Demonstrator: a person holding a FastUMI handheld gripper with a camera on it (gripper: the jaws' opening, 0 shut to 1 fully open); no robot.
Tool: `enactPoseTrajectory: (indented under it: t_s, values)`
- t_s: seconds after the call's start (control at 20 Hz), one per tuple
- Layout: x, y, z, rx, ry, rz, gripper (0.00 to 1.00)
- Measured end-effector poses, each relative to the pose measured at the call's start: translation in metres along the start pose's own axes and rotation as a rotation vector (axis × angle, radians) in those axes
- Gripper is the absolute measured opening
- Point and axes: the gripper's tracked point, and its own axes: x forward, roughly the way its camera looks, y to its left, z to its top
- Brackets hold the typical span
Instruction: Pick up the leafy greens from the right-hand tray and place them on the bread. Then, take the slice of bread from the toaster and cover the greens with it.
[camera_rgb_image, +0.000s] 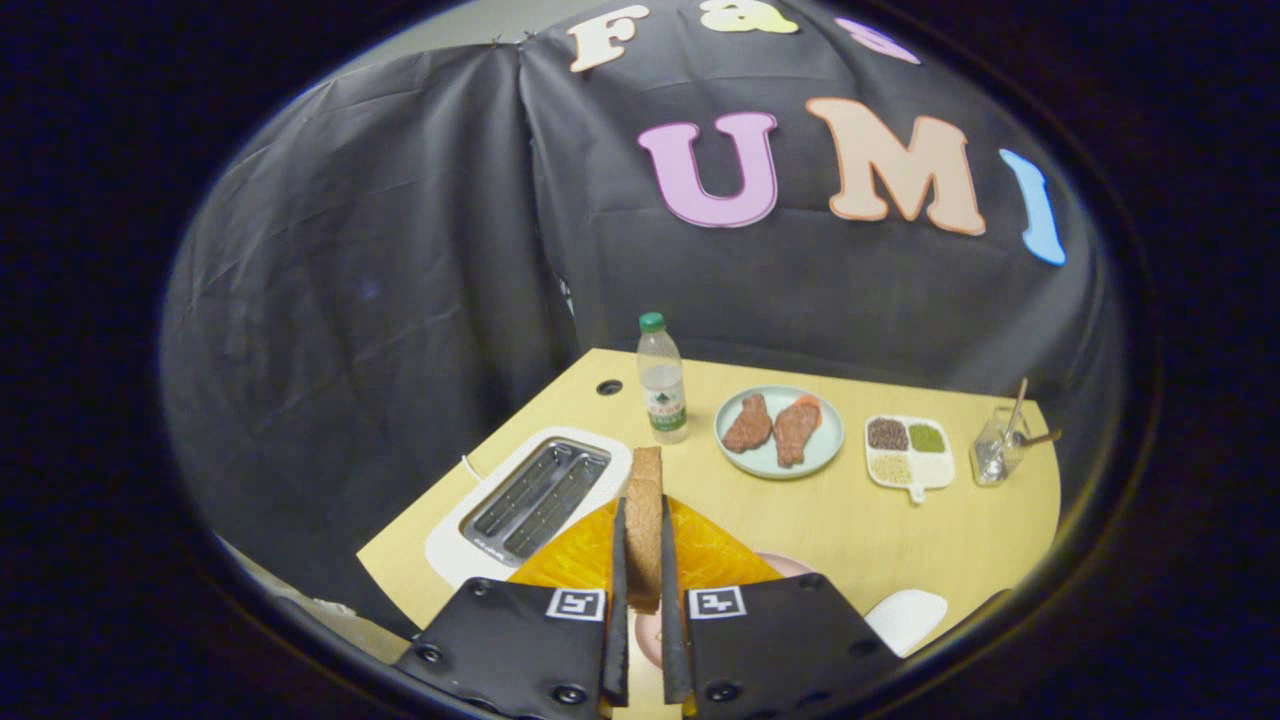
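One slice of bread (644, 520) stands edge-on between the fingers of the gripper (640, 590), both of which press against its flat sides, holding it upright above the wooden table (850, 520). Just behind the slice and under it lies an orange sheet or mat (715, 555), with the rim of a pink plate (790, 563) peeping out beside it; whether leafy greens rest there cannot be told. Left of the fingers sits the white toaster (530, 495), its two slots open and unfilled. Beyond the slice, a clear water bottle (662, 380) with a green cap stands near the table's far edge. To its right, a pale blue plate (780, 432) carries two reddish-brown pieces of meat (772, 426). Farther right is a small white divided dish (909, 453) of grains and a green portion, then a glass (994, 447) holding utensils. A white object (905, 618) lies just right of the gripper.
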Motion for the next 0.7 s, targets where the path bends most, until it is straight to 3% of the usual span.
enactPoseTrajectory:
  t_s: [0.4, 0.55, 0.7]
  values:
    - [0.022, -0.044, -0.074, 0.184, 0.047, 0.001, 0.16]
    - [0.023, -0.071, -0.097, 0.236, 0.083, -0.044, 0.16]
    - [0.021, -0.092, -0.111, 0.252, 0.098, -0.084, 0.22]
